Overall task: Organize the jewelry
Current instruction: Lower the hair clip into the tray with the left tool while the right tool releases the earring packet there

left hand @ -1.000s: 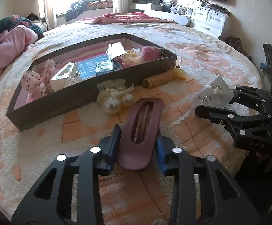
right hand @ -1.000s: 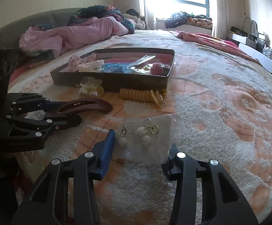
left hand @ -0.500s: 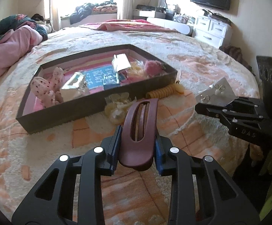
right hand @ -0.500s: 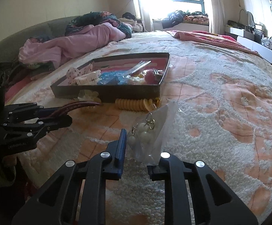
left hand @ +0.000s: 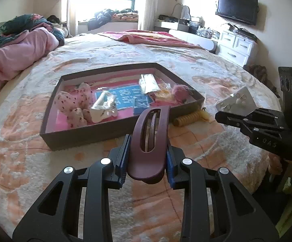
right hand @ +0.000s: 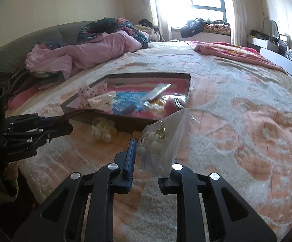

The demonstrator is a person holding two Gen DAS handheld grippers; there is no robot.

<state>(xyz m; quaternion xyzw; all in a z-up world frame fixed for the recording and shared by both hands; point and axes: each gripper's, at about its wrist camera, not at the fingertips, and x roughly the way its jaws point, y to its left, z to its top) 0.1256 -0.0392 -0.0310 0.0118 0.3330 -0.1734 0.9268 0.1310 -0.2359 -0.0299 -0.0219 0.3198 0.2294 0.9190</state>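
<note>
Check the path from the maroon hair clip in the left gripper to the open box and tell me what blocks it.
Nothing visible blocks it. The left gripper holds the maroon hair clip raised just short of the box; only its low near wall lies between. The pearl flower clip sits on the blanket below.

Left gripper [left hand: 147,162] angled downward, clamped on something; right gripper [right hand: 146,163] seemingly pinched nearly closed, likewise gripping.

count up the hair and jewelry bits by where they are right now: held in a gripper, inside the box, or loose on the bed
Held in a gripper: 2 (maroon hair clip, earring packet)
Inside the box: 5 (spotted bow, white claw clip, clear packet, yellow item, pink pom-pom)
Loose on the bed: 2 (yellow coil tie, pearl flower clip)
Total: 9
</note>
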